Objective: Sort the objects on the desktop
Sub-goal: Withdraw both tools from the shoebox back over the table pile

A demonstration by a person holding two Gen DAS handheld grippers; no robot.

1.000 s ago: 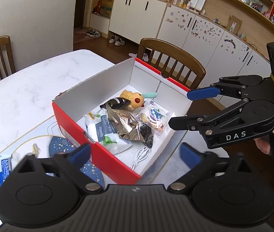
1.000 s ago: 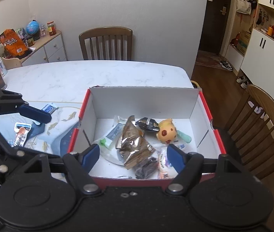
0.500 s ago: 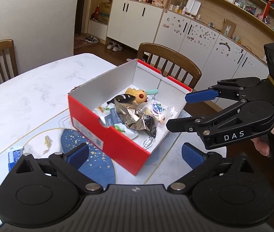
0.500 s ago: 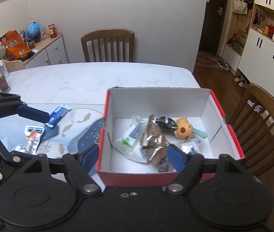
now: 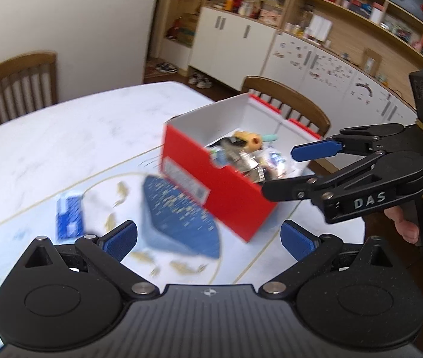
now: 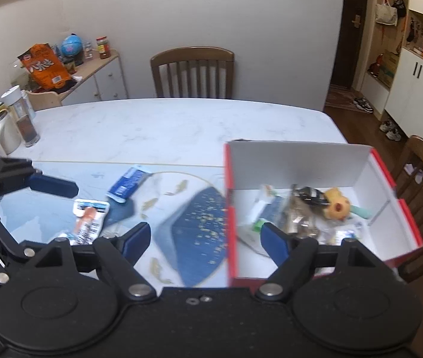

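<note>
Left wrist view: left gripper (image 5: 208, 237) spread wide, holding nothing; red box (image 5: 211, 185) near the desk's (image 5: 47, 137) right edge. Right wrist view: right gripper (image 6: 205, 238) wide and empty; blue packet (image 6: 128, 183) and white packet (image 6: 89, 220) left of the box on the mat (image 6: 199, 232).

Both tools are matte black plastic. The left gripper (image 5: 208, 238) has blue pads on its fingers (image 5: 120, 238), two round disc housings, silver pivot screws and a ribbed grey centre plate. The right gripper (image 6: 205, 238) has the same build; its side carries white "DAS" lettering and a yellow sticker. Bare skin of the right hand (image 5: 405, 223) shows on the handle.
</note>
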